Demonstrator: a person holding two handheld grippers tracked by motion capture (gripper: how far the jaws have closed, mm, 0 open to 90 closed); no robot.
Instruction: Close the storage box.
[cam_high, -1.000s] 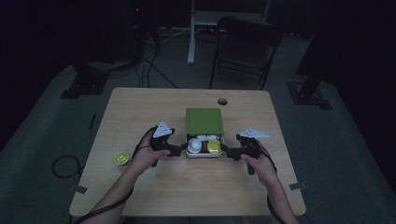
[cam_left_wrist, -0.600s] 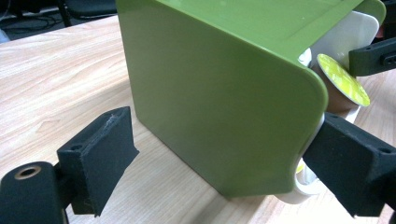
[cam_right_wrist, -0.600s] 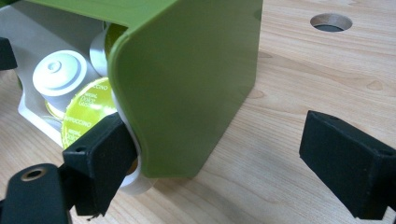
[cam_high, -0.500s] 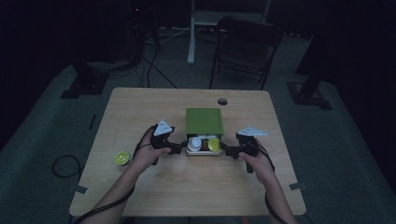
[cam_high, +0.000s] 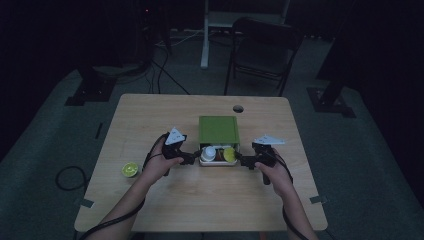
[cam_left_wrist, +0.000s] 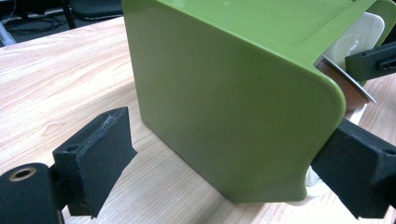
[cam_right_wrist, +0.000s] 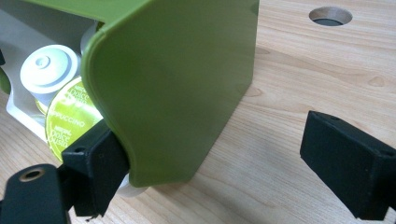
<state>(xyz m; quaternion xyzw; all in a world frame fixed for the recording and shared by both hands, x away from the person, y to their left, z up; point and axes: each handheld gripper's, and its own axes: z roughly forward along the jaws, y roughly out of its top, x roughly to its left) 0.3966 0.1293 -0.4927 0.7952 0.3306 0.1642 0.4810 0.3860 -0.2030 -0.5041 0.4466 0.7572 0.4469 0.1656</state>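
**Both grippers flanking the green capsule box, drawer partly out**

The green box (cam_high: 218, 130) is sitting near the middle of the table (cam_high: 165, 195), a little toward the far edge, with its white drawer (cam_high: 218, 161) sticking out toward the person's edge. A white capsule (cam_high: 208, 152) and a yellow-green capsule (cam_high: 229, 154) are lying in the drawer.

The left gripper (cam_high: 196, 159) is resting at the drawer's left corner. Its jaws have just been opening and are standing wide; in the left gripper view the box's lower front corner is lying between them, one pad (cam_left_wrist: 95, 158) well clear of the green wall, the other (cam_left_wrist: 362, 165) right at the corner, where contact is hard to judge. The right gripper (cam_high: 241, 160) is mirroring it at the drawer's right corner, jaws gaping, one pad (cam_right_wrist: 98, 170) just beside the box's edge and the other (cam_right_wrist: 348, 158) apart over bare wood.

A further yellow-green capsule (cam_high: 130, 169) is lying alone near the table's left edge. Judging by this, the drawer is open and partly stocked; gripping nothing, the hands are probably about to steady the box or shift the drawer, and that stray capsule is likely waiting to go in.
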